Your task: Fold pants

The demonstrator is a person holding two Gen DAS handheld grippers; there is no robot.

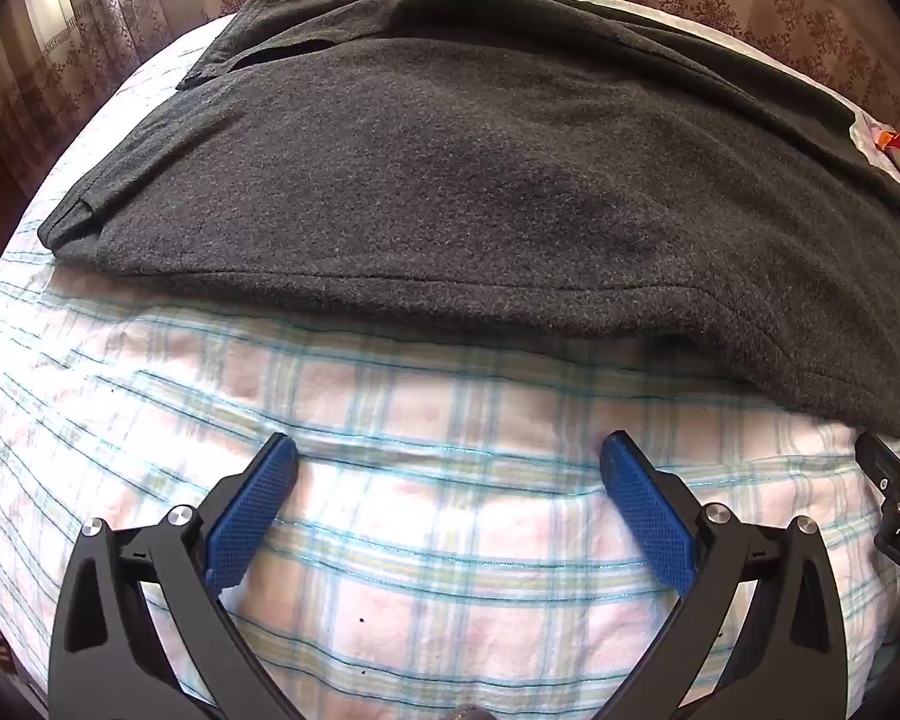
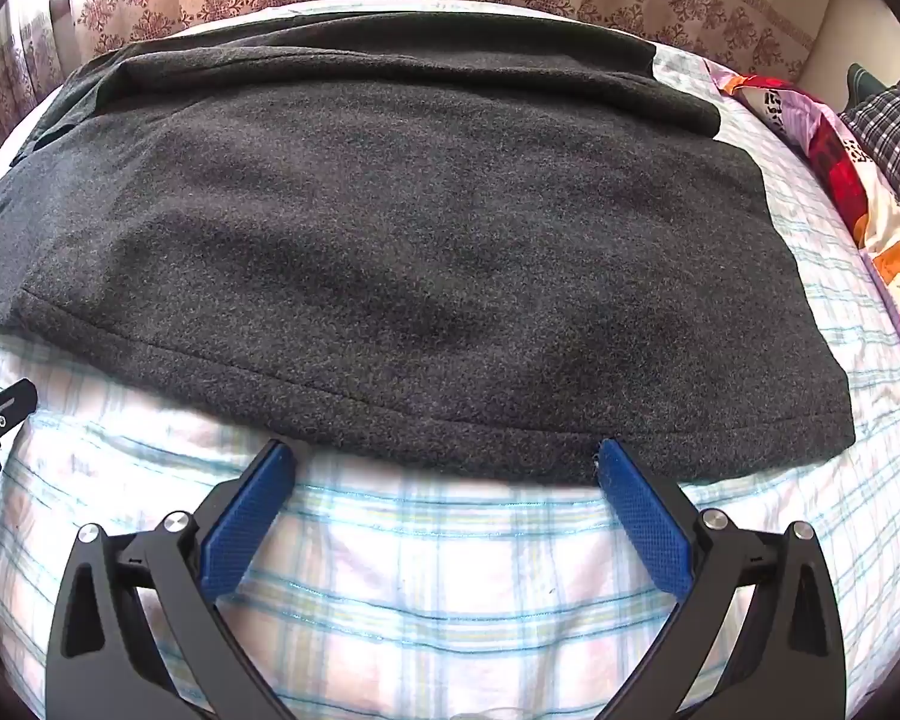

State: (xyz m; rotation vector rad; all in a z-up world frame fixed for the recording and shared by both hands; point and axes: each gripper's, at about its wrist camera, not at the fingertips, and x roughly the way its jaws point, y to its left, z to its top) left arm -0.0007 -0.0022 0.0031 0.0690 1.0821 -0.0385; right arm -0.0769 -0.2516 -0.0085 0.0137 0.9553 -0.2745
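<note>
Left wrist view: left gripper hanging wide open over the checked sheet, holding nothing; dark grey pants lying spread flat just beyond, near hem clear of the pads.

Right wrist view: right gripper also gaping, gripping nothing, fingertips reaching the pants' near edge. Looking thick, soft, fuzzy, probably fairly heavy and non-slippery; pinching that near hem seeming best.

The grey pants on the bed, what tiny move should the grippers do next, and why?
Probably ease both forward and down onto the near edge of the grey pants. The right hand-held gripper is open with its tips right at that edge; the left hand-held gripper is open over bare checked sheet, short of the cloth. Neither holds anything yet.
</note>
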